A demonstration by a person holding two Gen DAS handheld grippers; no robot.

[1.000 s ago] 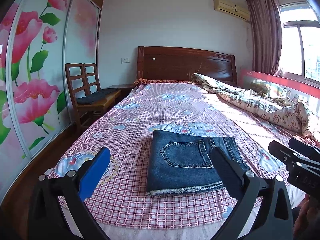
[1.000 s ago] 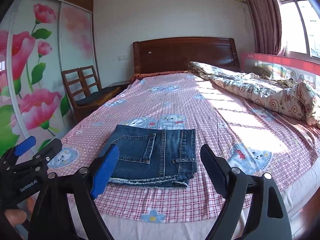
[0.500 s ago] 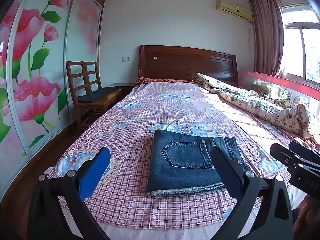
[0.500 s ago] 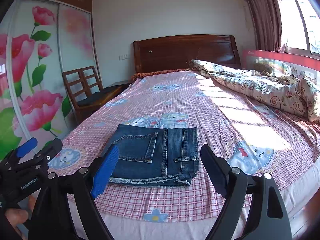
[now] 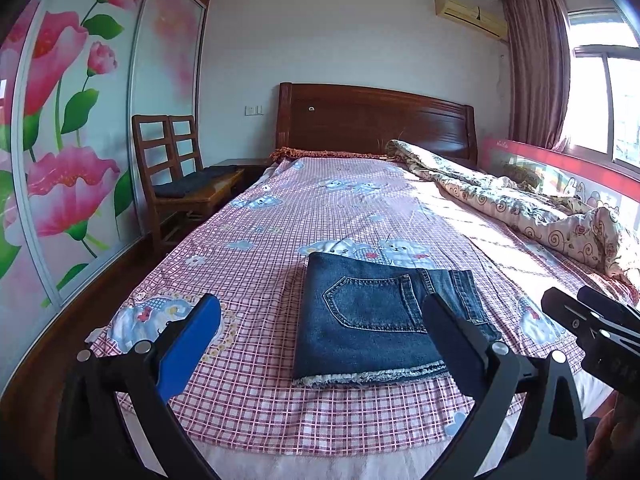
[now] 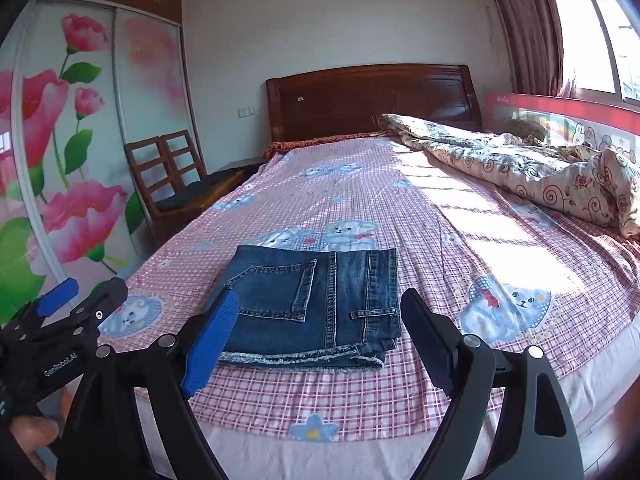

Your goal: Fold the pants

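Observation:
The blue denim pants [image 5: 380,320] lie folded into a compact rectangle near the foot of the bed [image 5: 340,208], back pocket up and frayed hems toward me. They also show in the right wrist view [image 6: 316,304]. My left gripper [image 5: 320,336] is open and empty, held back from the bed's foot edge, in front of the pants. My right gripper [image 6: 320,336] is open and empty, also short of the pants. Each gripper shows at the edge of the other's view: the right one [image 5: 592,332] and the left one [image 6: 68,312].
The bed has a pink checked sheet [image 6: 440,208]. A crumpled floral quilt [image 5: 520,204] lies along its right side by a red rail [image 6: 560,120]. Wooden chairs [image 5: 180,168] and a flowered wardrobe [image 5: 72,140] stand on the left. The headboard [image 5: 376,120] is at the far end.
Both grippers have drawn back and shifted slightly; the pants stay folded and still. Both stay open.

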